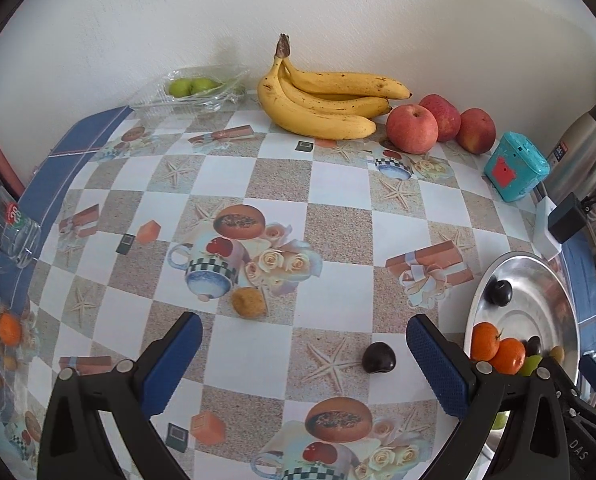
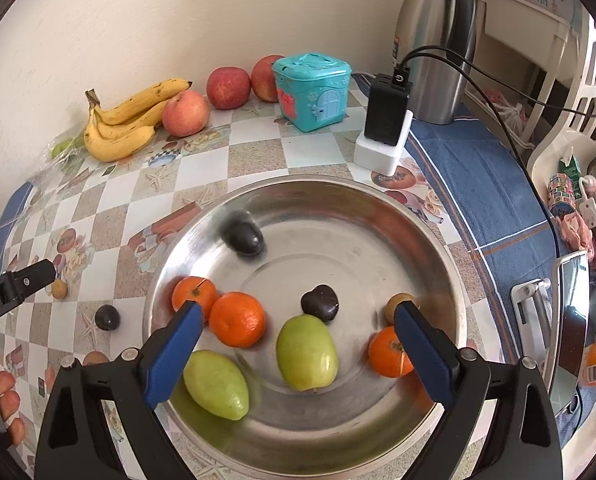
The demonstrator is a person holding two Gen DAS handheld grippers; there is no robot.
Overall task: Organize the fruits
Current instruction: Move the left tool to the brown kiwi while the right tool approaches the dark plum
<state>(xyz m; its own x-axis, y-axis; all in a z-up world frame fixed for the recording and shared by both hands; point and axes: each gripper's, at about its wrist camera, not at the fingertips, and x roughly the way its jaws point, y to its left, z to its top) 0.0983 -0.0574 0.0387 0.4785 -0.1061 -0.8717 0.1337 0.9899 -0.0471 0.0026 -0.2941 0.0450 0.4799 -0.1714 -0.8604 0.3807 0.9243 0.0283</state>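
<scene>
Both grippers wide open, nothing between the blue pads: left gripper (image 1: pixel 304 360) poised above the patterned tablecloth (image 1: pixel 338 216), right gripper (image 2: pixel 298 344) hovering over the steel bowl (image 2: pixel 378 200). Already in the bowl: three tangerines (image 2: pixel 237 319), two pale green fruits (image 2: pixel 306 353), a small brown fruit (image 2: pixel 396 304), a dark heart-shaped one (image 2: pixel 320 301) and a blurred dark plum (image 2: pixel 244 236), probably rolling. Loose on the cloth: a dark plum (image 1: pixel 379 357) just inside the left gripper's right finger, and a small tan fruit (image 1: pixel 249 301) further ahead. Probably next: the loose plum. Best centred between the pads before closing, squeezed gently, being round and likely to roll or bruise, then carried low over the bowl rim and released close to the bottom. Bananas (image 1: pixel 322 100) and apples (image 1: pixel 412 128) against the wall, well apart. Hard to make out: the green fruits in the clear tray (image 1: pixel 202 84), behind glare. Cut off at the edge of the left view: another tangerine (image 1: pixel 9 329) inside clear packaging.
</scene>
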